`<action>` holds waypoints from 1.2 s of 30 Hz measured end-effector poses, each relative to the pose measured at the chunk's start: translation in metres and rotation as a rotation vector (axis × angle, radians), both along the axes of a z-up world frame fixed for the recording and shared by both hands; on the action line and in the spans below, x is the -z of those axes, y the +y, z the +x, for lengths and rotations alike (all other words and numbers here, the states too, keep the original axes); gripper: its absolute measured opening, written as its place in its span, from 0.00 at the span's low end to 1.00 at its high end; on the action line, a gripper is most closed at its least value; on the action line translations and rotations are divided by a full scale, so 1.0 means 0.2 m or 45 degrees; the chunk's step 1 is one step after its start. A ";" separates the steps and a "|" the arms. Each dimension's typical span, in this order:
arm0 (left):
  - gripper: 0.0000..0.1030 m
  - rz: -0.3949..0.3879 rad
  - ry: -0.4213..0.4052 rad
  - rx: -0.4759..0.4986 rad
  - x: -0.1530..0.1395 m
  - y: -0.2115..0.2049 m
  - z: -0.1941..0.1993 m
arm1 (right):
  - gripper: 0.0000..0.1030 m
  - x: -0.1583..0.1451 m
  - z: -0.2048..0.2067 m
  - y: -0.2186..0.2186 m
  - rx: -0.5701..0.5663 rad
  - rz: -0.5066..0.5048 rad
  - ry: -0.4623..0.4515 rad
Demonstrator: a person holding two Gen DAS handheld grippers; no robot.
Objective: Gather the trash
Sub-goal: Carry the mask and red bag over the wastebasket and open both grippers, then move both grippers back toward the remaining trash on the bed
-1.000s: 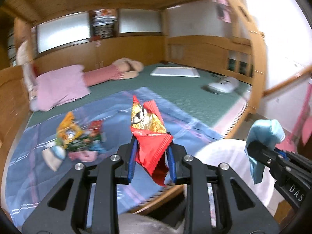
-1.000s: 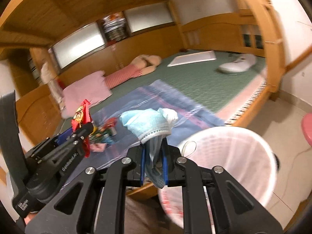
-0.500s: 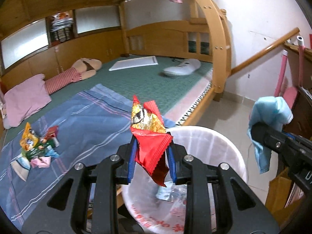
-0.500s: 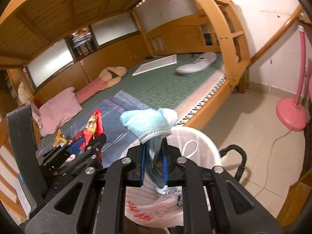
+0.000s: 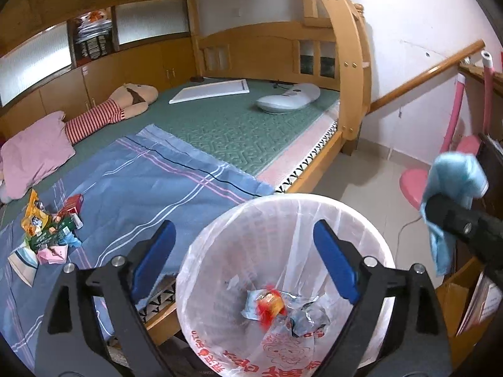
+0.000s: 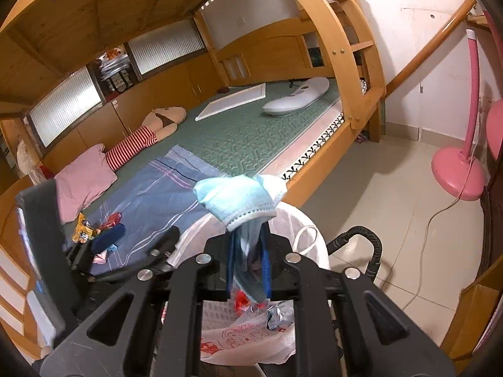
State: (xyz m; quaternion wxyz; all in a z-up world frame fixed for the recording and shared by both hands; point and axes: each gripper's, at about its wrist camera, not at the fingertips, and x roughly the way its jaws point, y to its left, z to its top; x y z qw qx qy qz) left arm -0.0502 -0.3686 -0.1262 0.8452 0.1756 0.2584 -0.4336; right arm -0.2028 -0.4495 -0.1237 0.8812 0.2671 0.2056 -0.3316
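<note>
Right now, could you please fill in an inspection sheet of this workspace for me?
Surface: blue striped sheet on green mattress.
Job's things: lined bin holds red wrapper; wrapper pile remains on sheet.
Clutter: pink pillow, striped plush toy, white board.
Grippers: left claw just opened, empty, over bin; right claw clamps blue mask.
Cables: white cord on floor.
Surroundings: pink fan base, wooden bunk frame.

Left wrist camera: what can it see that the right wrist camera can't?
Only the left wrist view looks down into the trash bin and shows the red wrapper lying whole at its bottom, between the left gripper's wide-open blue pads.

Only the right wrist view shows the whole pink fan base.

Both show the blue face mask, pinched in the right gripper.
</note>
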 end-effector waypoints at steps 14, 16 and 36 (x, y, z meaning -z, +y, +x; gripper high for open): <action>0.88 -0.277 0.063 -0.263 -0.32 0.49 0.38 | 0.44 0.16 0.21 -0.05 -0.053 0.074 0.151; 0.88 -0.295 0.043 -0.314 -0.35 0.57 0.44 | 0.60 0.18 0.24 -0.04 -0.049 0.057 0.185; 0.90 -0.259 -0.121 -0.797 -0.30 1.44 1.03 | 0.64 0.15 0.69 0.22 -0.264 -0.023 0.290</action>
